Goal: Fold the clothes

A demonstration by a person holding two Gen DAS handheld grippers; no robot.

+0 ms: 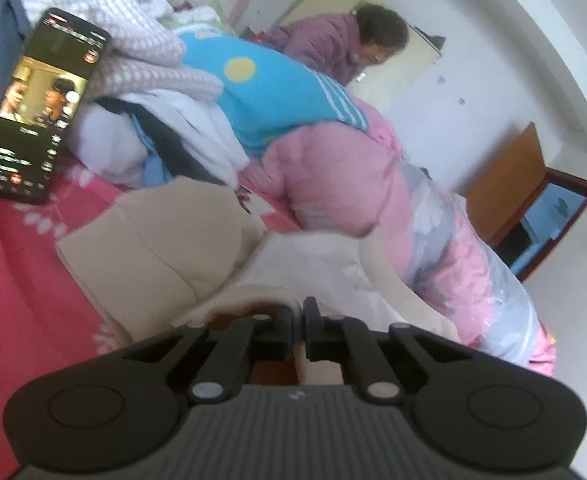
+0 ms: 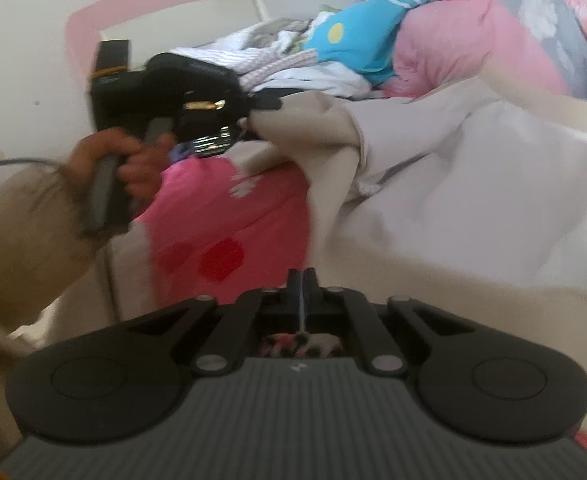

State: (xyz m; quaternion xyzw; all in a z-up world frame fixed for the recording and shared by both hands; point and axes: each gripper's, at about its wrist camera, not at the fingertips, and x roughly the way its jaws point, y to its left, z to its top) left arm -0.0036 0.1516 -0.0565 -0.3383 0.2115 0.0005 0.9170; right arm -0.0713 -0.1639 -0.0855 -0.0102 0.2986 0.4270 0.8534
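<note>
Beige garment: soft, plain cloth with a pale lilac-white lining, lying crumpled on the bed, one part flat and folded over, the rest bunched toward both grippers.
Left gripper: jaws nearly closed with a thin gap; in the right wrist view its tip pinches a corner of the beige cloth and holds it lifted off the bed.
Right gripper: jaws pressed fully together; the beige cloth hangs just beside the tip, but whether any of it is caught between the jaws cannot be told.
Hand: wrapped around the left gripper's handle, coming out of a tan sleeve.
Bedcover: bright pink-red with white flower shapes, under the garment.
Clothes pile: behind the garment, white, lilac-striped and dark pieces, topped by a blue top with a yellow dot and white stripes.
Quilt: pink and grey, puffy, beside the pile, running along the bed.
Phone: propped upright against the pile, screen lit.
Room: white walls, pink headboard, brown wooden door standing open.
Other person: in a purple jacket, bent over at the far side of the bed.
</note>
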